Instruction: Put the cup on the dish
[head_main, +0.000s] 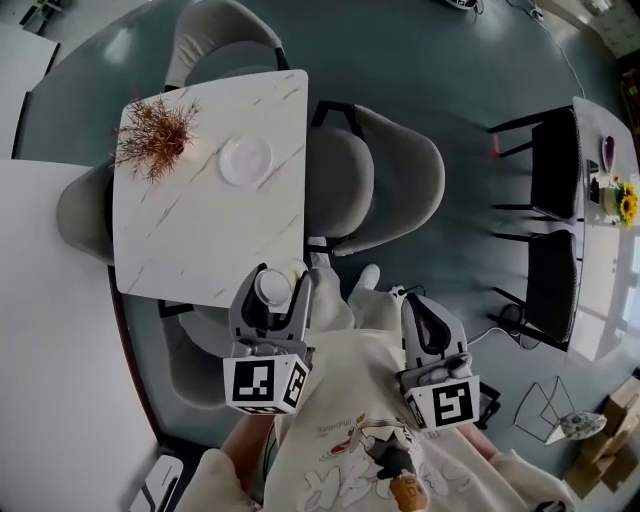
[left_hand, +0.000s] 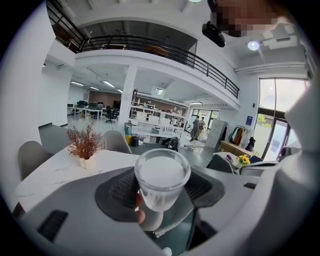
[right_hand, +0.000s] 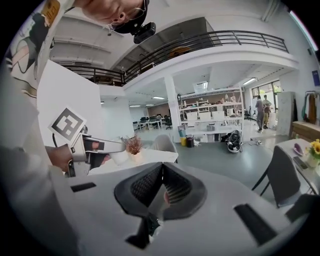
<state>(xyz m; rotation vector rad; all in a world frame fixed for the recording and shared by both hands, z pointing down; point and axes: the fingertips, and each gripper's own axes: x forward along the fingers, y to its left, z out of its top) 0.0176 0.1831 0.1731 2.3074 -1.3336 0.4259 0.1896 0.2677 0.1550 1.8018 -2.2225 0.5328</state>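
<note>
A clear glass cup (left_hand: 161, 181) sits upright between the pads of my left gripper (left_hand: 162, 187), which is shut on it. From above, the cup (head_main: 273, 286) hangs just past the near edge of the white marble table (head_main: 190, 240). A white dish (head_main: 245, 159) lies on the far part of that table, well beyond the cup. My right gripper (head_main: 425, 318) is held lower right, over the floor, away from the table. Its jaws (right_hand: 161, 189) meet with nothing between them. In the right gripper view, the left gripper (right_hand: 92, 147) and cup show at the left.
A dried reddish plant (head_main: 156, 134) in a small pot stands at the table's far left corner, close to the dish. Grey armchairs (head_main: 385, 185) ring the table on the right, far and left sides. Black chairs (head_main: 555, 170) and another table stand off to the right.
</note>
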